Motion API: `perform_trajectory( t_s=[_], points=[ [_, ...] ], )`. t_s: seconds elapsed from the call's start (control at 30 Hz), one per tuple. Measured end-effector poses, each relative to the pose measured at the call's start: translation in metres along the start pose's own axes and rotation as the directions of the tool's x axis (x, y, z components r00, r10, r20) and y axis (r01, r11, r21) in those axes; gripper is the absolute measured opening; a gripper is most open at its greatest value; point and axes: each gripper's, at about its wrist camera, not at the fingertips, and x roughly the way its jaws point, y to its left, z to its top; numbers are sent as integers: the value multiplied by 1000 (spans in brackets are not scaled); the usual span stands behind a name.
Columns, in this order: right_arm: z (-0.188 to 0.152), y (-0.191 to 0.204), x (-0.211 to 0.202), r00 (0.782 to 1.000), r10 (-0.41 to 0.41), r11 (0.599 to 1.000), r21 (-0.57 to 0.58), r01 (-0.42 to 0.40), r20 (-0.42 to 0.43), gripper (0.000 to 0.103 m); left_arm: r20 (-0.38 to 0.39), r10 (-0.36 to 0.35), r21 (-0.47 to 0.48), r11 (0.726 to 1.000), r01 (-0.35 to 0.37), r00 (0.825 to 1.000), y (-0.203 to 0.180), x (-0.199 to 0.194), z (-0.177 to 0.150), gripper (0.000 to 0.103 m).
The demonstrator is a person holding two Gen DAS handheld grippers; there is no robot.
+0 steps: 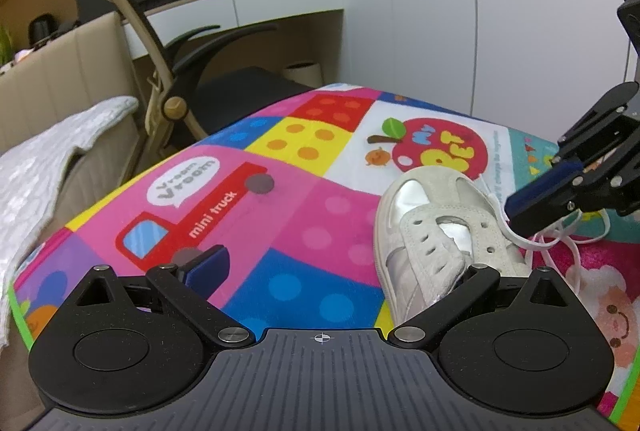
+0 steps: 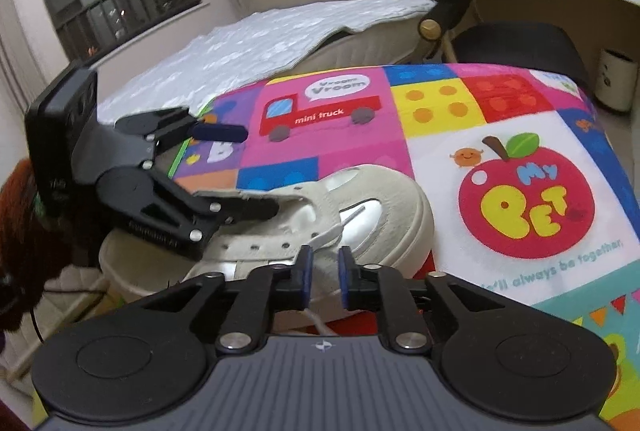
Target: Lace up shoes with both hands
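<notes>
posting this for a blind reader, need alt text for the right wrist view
A pale grey shoe lies on a colourful play mat, its white lace trailing toward the slightly open right claw. The left claw reaches in, wide open, one finger inside the shoe's opening.

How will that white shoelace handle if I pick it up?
Probably floppy: the lace lies in loose loops on the mat, so it should droop. It looks flat and thin, so it may slip from the right claw.
</notes>
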Motion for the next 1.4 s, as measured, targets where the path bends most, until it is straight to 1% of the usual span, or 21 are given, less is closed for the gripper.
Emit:
perform_trajectory(
  t_s=[0.03, 0.1, 0.2, 0.33, 0.37, 0.43, 0.5, 0.6, 0.67, 0.8, 0.87, 1.07, 1.2, 1.33, 1.4],
  points=[
    [1, -1, -1, 1000, 1, 1000, 14, -1, 6, 25, 0, -1, -1, 1000, 1, 1000, 0, 0, 0, 102],
    [3, -4, -3, 1000, 3, 999, 49, -4, 19, 28, 0, -2, -3, 1000, 2, 1000, 0, 0, 0, 102],
    [5, -9, -3, 1000, 14, 993, 116, -17, 27, 28, 2, -3, -3, 1000, 3, 1000, 0, 0, -1, 102],
    [8, -6, 7, 999, -19, 990, 139, 15, 30, 27, 4, -1, -5, 1000, 1, 1000, 0, 0, -1, 102],
    [8, -3, 9, 999, -31, 992, 126, 27, 33, 25, 4, 1, -3, 1000, -1, 1000, -1, 0, -1, 102],
    [9, 6, 10, 997, -55, 997, 54, 52, 48, 1, 6, 5, 6, 1000, -5, 1000, -2, 0, 0, 102],
    [10, 16, 10, 995, -72, 997, -27, 74, 66, 1, 9, 11, 20, 1000, -12, 1000, -4, -1, 1, 102],
    [15, 25, 7, 996, -35, 995, -87, 42, 78, 1, 12, 8, 22, 1000, -8, 1000, -4, -1, 1, 102],
    [18, 27, 8, 998, -6, 996, -89, 12, 64, 1, 17, 4, 19, 1000, -5, 1000, -4, -1, 1, 102],
    [19, 21, 18, 999, 49, 999, -18, -49, 0, 1, 27, 4, 4, 1000, -4, 1000, -3, -1, 1, 102],
    [16, 16, 22, 998, 64, 998, 22, -63, -6, 1, 28, -3, -20, 1000, 4, 1000, -1, -1, -1, 102],
    [7, 16, 24, 998, 62, 995, 71, -64, 29, 1, 33, -29, -80, 996, 32, 999, 6, 1, -5, 102],
    [4, 17, 28, 997, 43, 996, 80, -48, 61, 1, 31, -31, -81, 996, 33, 999, 5, 1, -6, 102],
    [4, 16, 31, 997, 32, 994, 101, -39, 73, 1, 30, -30, -84, 996, 32, 999, 6, 0, -6, 102],
    [2, 18, 32, 996, 13, 996, 90, -21, 90, 1, 30, -33, -92, 995, 35, 999, 6, 1, -6, 102]
  ],
)
